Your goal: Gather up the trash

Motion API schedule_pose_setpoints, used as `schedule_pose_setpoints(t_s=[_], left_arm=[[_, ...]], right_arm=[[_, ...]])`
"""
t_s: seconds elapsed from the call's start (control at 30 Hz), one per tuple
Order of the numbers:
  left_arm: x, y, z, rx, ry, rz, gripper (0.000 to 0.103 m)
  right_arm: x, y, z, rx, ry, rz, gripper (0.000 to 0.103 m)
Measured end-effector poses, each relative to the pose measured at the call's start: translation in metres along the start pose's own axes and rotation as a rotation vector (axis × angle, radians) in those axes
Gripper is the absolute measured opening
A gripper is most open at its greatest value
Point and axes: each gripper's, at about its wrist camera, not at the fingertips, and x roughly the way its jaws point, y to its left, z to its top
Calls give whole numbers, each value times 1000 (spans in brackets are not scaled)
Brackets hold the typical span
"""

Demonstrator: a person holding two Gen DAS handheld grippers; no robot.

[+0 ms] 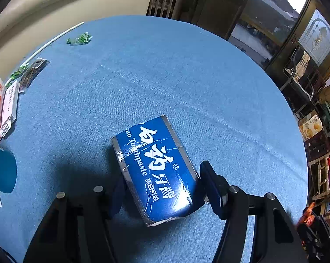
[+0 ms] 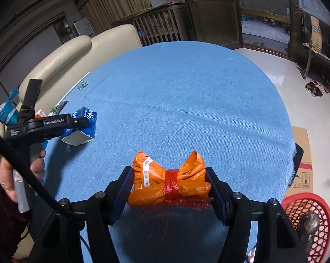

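My left gripper is shut on a crumpled blue toothpaste box, held just above the round blue table. The box and left gripper also show in the right wrist view, the box at the table's left side. My right gripper is shut on an orange wrapper bundle tied with red string, near the table's front edge. A red mesh basket stands on the floor at the lower right, with some dark trash in it.
A green candy wrapper, a white straw, a dark sachet and orange-white boxes lie at the table's left edge. A cream sofa stands behind. A cardboard box sits on the floor to the right.
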Motion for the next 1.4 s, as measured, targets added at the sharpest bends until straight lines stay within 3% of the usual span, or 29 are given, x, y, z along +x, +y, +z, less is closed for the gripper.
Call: schedule_pose_setpoints(t_s=[0.3,0.7,1.0,1.4], left_arm=[[-58,-33,-29,132,-82,40,64],[-147,-65,-78,272,-220,20,64],[-186,-68,-93,324,-299,1,64],[-212,-76,-114,374,-347,-18,64]], right_arm=[[-40,-3,-12,26,-45,-7,68],[-95,6,-26,25,-127,-37,68],[-138,17,-33,8,-200,-50,68],[-179,26,-46,-24,-262,-66,68]])
